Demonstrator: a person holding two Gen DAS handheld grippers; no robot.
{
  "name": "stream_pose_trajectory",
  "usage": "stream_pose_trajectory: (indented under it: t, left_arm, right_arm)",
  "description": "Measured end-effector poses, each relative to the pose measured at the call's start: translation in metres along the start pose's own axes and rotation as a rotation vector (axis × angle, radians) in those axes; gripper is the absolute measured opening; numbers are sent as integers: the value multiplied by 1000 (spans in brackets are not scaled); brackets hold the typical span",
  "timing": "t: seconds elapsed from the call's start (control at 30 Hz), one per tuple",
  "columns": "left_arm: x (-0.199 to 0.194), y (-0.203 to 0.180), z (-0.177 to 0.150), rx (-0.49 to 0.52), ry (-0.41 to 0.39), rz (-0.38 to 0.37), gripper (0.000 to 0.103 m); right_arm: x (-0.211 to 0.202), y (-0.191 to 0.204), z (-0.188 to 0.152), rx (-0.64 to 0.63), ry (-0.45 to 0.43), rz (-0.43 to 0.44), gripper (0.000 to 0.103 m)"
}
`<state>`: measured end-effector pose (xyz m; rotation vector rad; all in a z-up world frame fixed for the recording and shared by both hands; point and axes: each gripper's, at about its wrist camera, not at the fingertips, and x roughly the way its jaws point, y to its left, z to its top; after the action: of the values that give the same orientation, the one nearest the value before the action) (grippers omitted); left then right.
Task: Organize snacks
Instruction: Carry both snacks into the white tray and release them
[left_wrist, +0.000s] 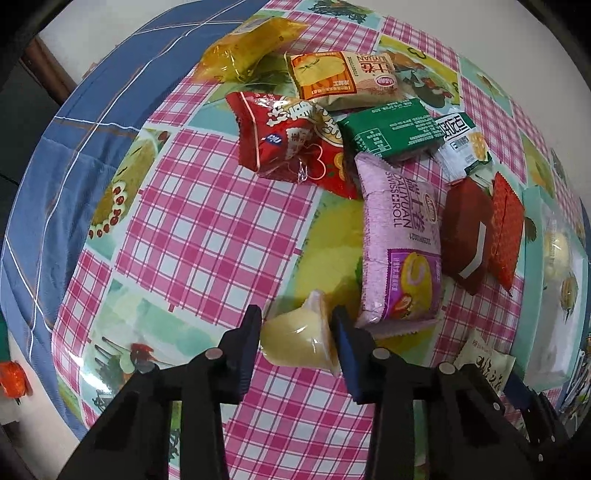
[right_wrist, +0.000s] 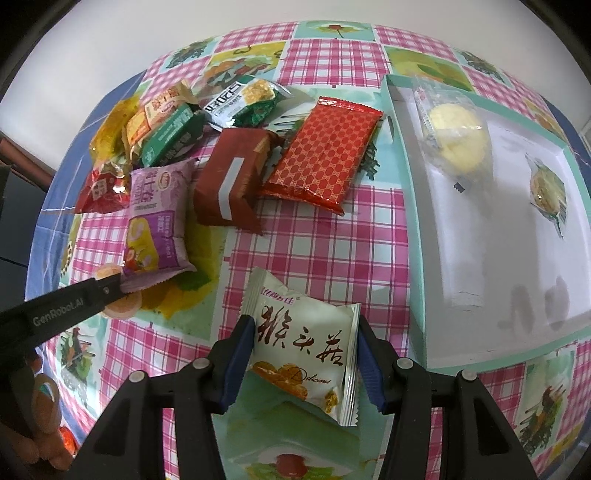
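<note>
A pale yellow jelly cup (left_wrist: 295, 341) sits between the pads of my left gripper (left_wrist: 297, 314), which is shut on it just above the checked tablecloth. Beside it lies a purple Swiss roll pack (left_wrist: 402, 240), at the near end of a heap of snack packets: red (left_wrist: 284, 140), green (left_wrist: 388, 131), orange (left_wrist: 340, 79) and yellow (left_wrist: 251, 48). My right gripper (right_wrist: 304, 321) is shut on a white packet with dark red characters (right_wrist: 303, 343). To its right is a teal-rimmed white tray (right_wrist: 410, 206) holding a clear-wrapped yellow pastry (right_wrist: 454, 129) and a small wrapped snack (right_wrist: 546, 188).
A brown-red box (right_wrist: 229, 177) and a red patterned packet (right_wrist: 325, 147) lie between the heap and the tray. Blue bedding (left_wrist: 74, 147) borders the table's left edge. A hand (right_wrist: 40, 424) shows at the lower left of the right wrist view.
</note>
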<state>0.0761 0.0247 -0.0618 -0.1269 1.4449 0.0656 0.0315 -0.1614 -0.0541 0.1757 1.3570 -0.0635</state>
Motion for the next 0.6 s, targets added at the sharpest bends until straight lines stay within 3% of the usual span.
stream_pose_trajectory:
  t: [0.23,0.6]
  left_arm:
    - [-8,7,10,-35,-28,0,38]
    - [-50,19,19,-92,-159,19,38]
  right_arm:
    - [-9,0,1,3,-20,10,56]
    - [-37,9,4,-5,-92,42,56]
